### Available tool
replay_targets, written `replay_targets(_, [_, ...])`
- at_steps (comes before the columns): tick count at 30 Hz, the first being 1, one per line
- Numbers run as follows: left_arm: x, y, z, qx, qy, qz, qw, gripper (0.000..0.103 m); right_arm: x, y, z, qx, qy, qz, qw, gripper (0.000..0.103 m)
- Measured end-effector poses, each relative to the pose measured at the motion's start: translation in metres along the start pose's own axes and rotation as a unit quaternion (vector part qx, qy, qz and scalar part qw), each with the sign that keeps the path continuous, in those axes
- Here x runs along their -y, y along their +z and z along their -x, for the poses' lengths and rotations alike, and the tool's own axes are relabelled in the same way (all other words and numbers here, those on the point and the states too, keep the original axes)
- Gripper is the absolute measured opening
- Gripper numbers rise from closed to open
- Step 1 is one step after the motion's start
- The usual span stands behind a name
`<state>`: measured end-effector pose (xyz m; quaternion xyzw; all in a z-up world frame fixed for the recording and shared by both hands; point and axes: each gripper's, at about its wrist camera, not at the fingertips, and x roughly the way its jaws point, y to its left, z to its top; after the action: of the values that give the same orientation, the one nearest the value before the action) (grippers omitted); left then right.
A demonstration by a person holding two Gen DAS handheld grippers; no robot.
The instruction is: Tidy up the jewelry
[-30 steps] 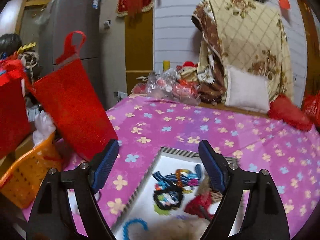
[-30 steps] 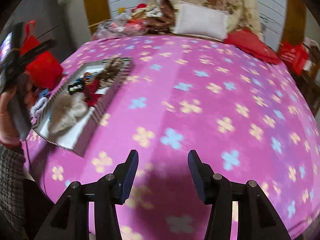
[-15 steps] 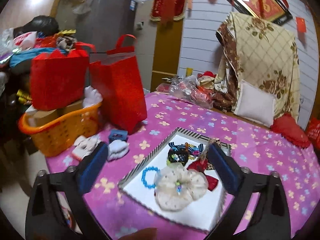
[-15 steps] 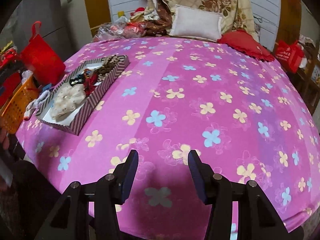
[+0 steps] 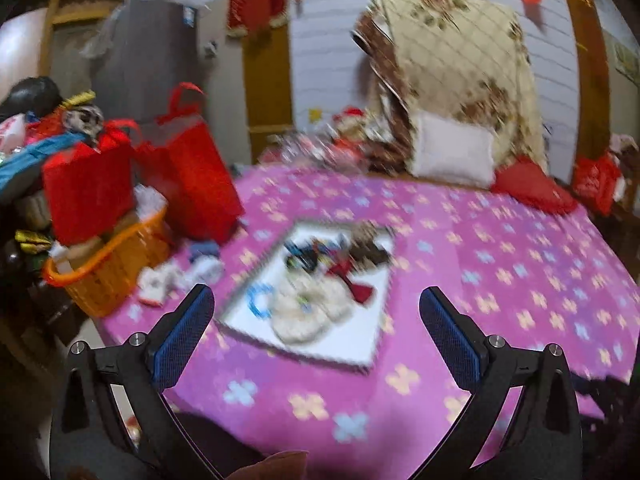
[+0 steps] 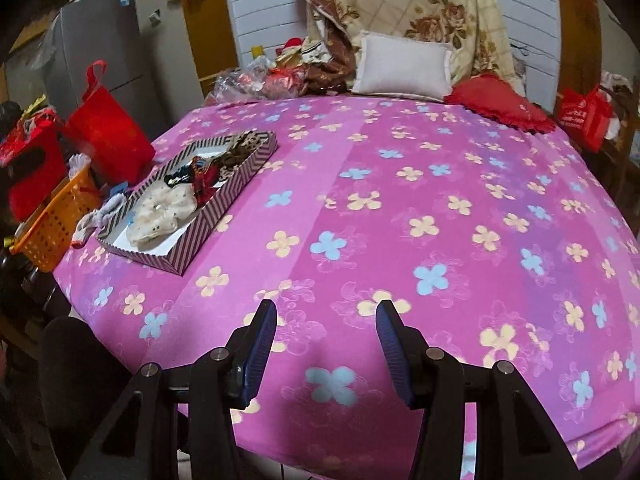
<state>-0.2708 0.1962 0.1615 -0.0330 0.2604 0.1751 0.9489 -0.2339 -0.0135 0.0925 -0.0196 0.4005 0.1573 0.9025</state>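
- Pink flowered bedspread (image 6: 400,184) covers the work surface in both views; a white pillow (image 6: 402,70), a red cushion (image 6: 504,106) and a draped cream quilt (image 6: 432,4) sit at its far edge.
- Left gripper (image 5: 316,312): jaws spread wide, blue pads (image 5: 182,336) well apart, nothing between them. It hangs above the near edge of the bedspread, touching nothing. The left wrist view is motion-blurred.
- Right gripper (image 6: 326,344): jaws parted, gap narrower than the left's, nothing held. Pads (image 6: 394,352) sit over bare bedspread near the front edge; contact with the cloth cannot be confirmed.
- Striped tray (image 6: 236,182): lies flat on the bedspread towards its left side, well apart from the right gripper; in the left wrist view it appears between and beyond the left fingers.
- Tray contents: a cream scrunchie (image 6: 160,214) at the near end; a blue bead bracelet (image 5: 260,300) just beside it; a red bow (image 5: 352,280) and a dark multicoloured cluster of hair pieces (image 6: 182,176) mid-tray; a leopard-print piece (image 6: 240,146) at the far end. Finer detail is too small to tell.
- Off the tray's left: small white cloth items (image 6: 100,216) on the bedspread edge, an orange basket (image 6: 52,220), and red bags (image 6: 106,132) beside it.
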Motion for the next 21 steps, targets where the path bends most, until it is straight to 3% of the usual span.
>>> replay_targets(6, [0.032,-0.02,0.01,-0.044,-0.036,-0.032,0.9979,0.103,0.006,-0.005,0.016,0.009,-0.018,-0.006,1.0,0.051])
replay_targets(11, [0.037,-0.028,0.012,-0.058,-0.024,-0.045,0.997,0.103,-0.001,-0.008,0.02,0.009,-0.028,0.002,1.0,0.054])
replay_targets(21, [0.017,-0.04,-0.006,-0.108,-0.009,-0.023,0.9938,0.103,-0.02,-0.01,0.018,0.003,-0.047,0.024,0.999,0.055])
